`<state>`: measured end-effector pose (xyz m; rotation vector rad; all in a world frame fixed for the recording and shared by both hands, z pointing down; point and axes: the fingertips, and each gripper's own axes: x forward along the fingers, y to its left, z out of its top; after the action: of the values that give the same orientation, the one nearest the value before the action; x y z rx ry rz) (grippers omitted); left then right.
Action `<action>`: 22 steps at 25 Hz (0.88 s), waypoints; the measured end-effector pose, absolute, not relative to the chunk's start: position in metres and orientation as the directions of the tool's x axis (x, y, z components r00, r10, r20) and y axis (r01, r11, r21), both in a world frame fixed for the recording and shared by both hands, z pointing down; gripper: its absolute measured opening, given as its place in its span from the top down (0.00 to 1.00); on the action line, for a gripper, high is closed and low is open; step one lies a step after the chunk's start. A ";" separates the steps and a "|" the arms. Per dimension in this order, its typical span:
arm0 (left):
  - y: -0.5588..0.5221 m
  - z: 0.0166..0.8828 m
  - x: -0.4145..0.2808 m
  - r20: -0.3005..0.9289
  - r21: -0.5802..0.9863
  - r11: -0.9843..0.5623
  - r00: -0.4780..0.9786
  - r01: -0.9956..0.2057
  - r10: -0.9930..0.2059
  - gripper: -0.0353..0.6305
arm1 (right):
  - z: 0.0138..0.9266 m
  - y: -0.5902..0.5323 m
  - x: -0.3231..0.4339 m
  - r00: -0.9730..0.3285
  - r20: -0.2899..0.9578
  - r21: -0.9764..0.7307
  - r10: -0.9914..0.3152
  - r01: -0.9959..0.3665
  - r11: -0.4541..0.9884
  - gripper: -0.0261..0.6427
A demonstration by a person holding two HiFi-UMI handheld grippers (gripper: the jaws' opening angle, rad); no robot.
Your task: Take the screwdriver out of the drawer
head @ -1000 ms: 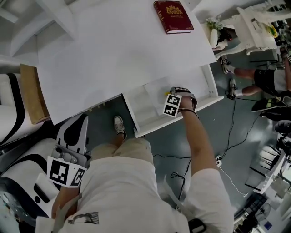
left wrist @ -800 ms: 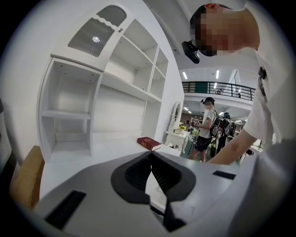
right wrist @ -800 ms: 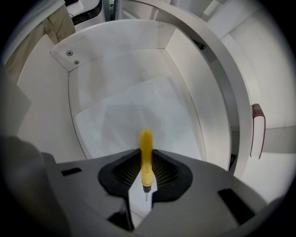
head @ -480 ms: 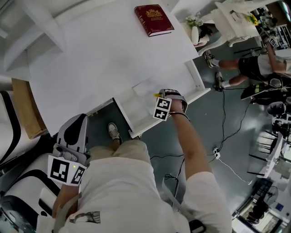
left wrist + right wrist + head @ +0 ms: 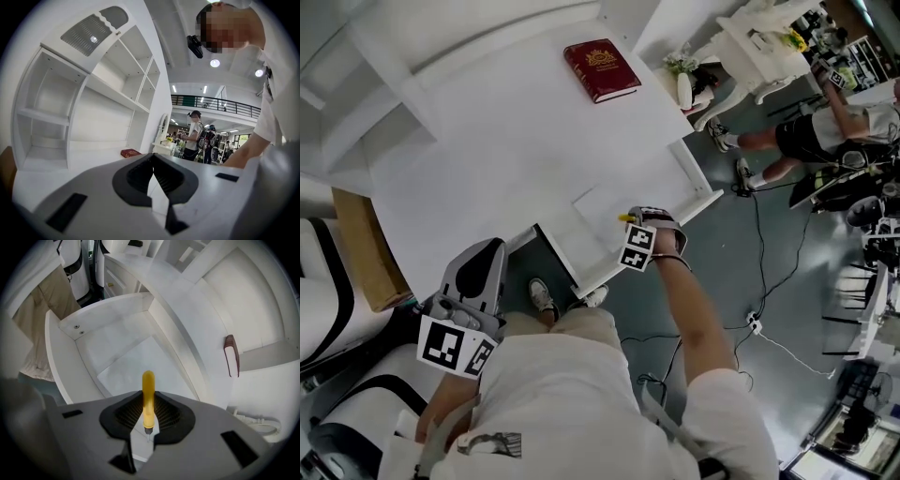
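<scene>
The yellow-handled screwdriver (image 5: 148,397) stands between the pads of my right gripper (image 5: 147,420), which is shut on it with the metal tip toward the camera. Below it lies the open white drawer (image 5: 70,329) with a pale sheet on its floor. In the head view my right gripper (image 5: 630,221) hangs just over the drawer (image 5: 698,202), and the screwdriver (image 5: 625,217) shows as a yellow tip. My left gripper (image 5: 486,249) is low at the left beside the person's leg. In the left gripper view its pads (image 5: 152,174) meet with nothing between them.
A red book (image 5: 601,69) lies on the white desk (image 5: 487,159), seen also in the right gripper view as the book (image 5: 231,355). White shelves rise behind the desk. A brown board (image 5: 361,248) leans at the left. Another person (image 5: 806,131) stands at upper right; cables (image 5: 759,323) cross the floor.
My right gripper has lifted up out of the drawer with the screwdriver in it. The left gripper has risen a little. The head view has swung, shifting the desk leftward.
</scene>
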<state>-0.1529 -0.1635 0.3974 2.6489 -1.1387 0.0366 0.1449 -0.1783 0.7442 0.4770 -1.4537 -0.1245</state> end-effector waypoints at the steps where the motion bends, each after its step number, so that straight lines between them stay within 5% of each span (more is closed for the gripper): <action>1: -0.163 0.395 -0.150 0.118 0.220 -0.666 0.698 -0.712 -0.707 0.92 | 0.740 -0.178 0.144 0.123 0.919 0.394 -0.376 -0.211 0.895 0.84; 22: -0.144 0.339 -0.065 0.011 0.139 -0.722 0.730 -0.678 -0.683 0.92 | 0.671 -0.159 0.177 -0.015 0.841 0.475 -0.541 -0.458 0.751 0.84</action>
<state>-0.0652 -0.1437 0.3387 2.7969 -1.1053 -0.0609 0.1767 -0.1595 0.6714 0.8116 -1.6441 -0.0786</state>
